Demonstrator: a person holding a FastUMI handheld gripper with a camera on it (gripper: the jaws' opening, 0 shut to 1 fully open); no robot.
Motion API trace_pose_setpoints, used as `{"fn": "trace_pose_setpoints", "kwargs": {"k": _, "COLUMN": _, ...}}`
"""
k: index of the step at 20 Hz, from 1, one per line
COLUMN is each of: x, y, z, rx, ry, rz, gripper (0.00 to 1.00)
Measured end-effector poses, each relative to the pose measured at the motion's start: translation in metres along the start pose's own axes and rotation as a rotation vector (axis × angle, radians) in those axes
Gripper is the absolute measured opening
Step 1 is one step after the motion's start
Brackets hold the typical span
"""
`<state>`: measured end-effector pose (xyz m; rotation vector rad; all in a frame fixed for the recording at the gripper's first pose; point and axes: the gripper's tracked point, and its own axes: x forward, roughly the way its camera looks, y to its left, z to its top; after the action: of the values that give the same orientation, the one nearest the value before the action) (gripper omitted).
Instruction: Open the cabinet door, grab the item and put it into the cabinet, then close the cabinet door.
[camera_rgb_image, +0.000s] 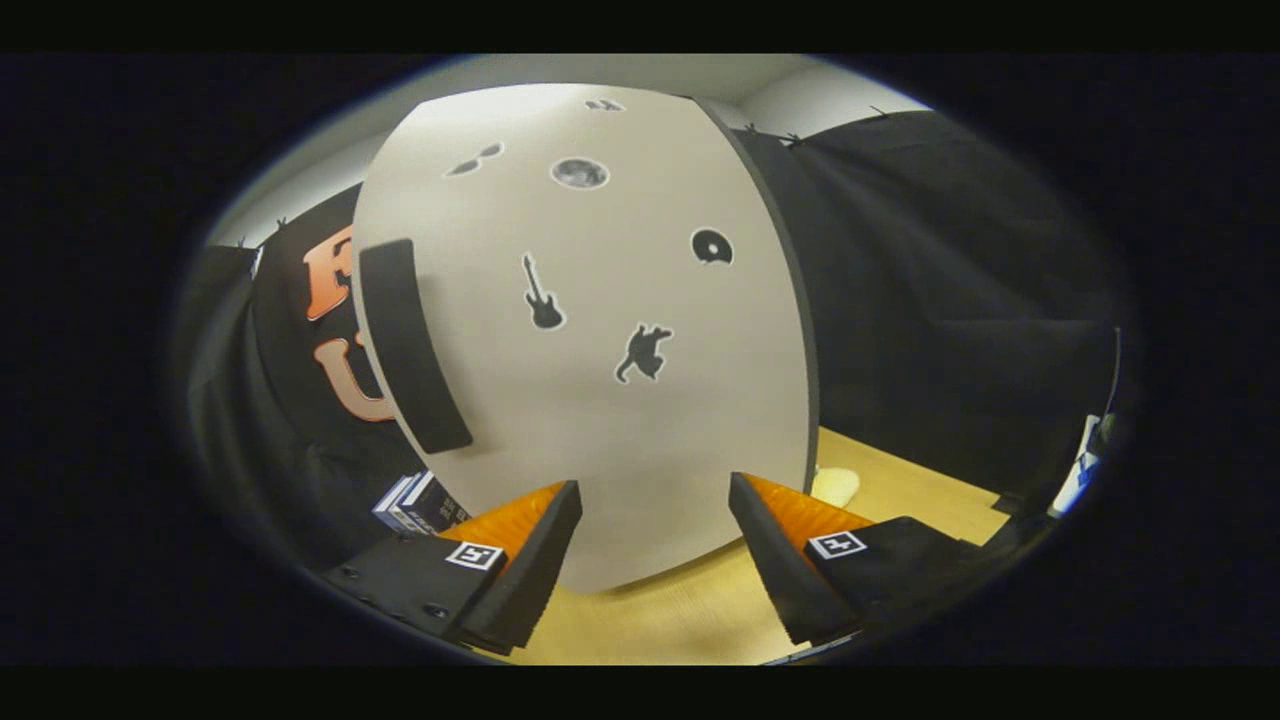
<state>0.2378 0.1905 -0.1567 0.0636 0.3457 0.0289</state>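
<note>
A white cabinet door (600, 400) with small dark stickers stands close ahead of my gripper (655, 500). It carries a long dark vertical handle (410, 345) near its left edge, up and left of my left finger. My fingers stand apart with nothing between them, their tips almost at the door's lower face. A small pale item (835, 485) lies on the wooden table just right of the door's right edge, beyond my right finger. The cabinet's inside is hidden behind the door.
The light wooden tabletop (660, 620) runs under the fingers and to the right. A few blue-and-white boxes (415, 503) sit left of the door's foot, behind my left finger. Black cloth walls the booth on both sides.
</note>
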Motion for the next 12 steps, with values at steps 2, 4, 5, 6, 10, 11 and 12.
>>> {"fn": "trace_pose_setpoints", "kwargs": {"k": 2, "x": -0.02, "y": 0.001, "z": 0.022, "rx": -0.021, "ry": -0.034, "rz": -0.005, "gripper": 0.96}}
{"fn": "trace_pose_setpoints", "kwargs": {"k": 4, "x": -0.042, "y": 0.01, "z": 0.038, "rx": -0.052, "ry": -0.059, "rz": 0.021, "gripper": 0.95}}
{"fn": "trace_pose_setpoints", "kwargs": {"k": 5, "x": -0.052, "y": 0.015, "z": 0.045, "rx": -0.075, "ry": -0.072, "rz": 0.032, "gripper": 0.95}}
{"fn": "trace_pose_setpoints", "kwargs": {"k": 6, "x": -0.061, "y": 0.018, "z": 0.052, "rx": -0.1, "ry": -0.086, "rz": 0.034, "gripper": 0.95}}
{"fn": "trace_pose_setpoints", "kwargs": {"k": 10, "x": -0.102, "y": 0.032, "z": 0.081, "rx": -0.163, "ry": -0.157, "rz": 0.038, "gripper": 0.95}}
{"fn": "trace_pose_setpoints", "kwargs": {"k": 11, "x": -0.11, "y": 0.037, "z": 0.085, "rx": -0.169, "ry": -0.169, "rz": 0.046, "gripper": 0.95}}
{"fn": "trace_pose_setpoints", "kwargs": {"k": 12, "x": -0.116, "y": 0.04, "z": 0.089, "rx": -0.172, "ry": -0.182, "rz": 0.052, "gripper": 0.95}}
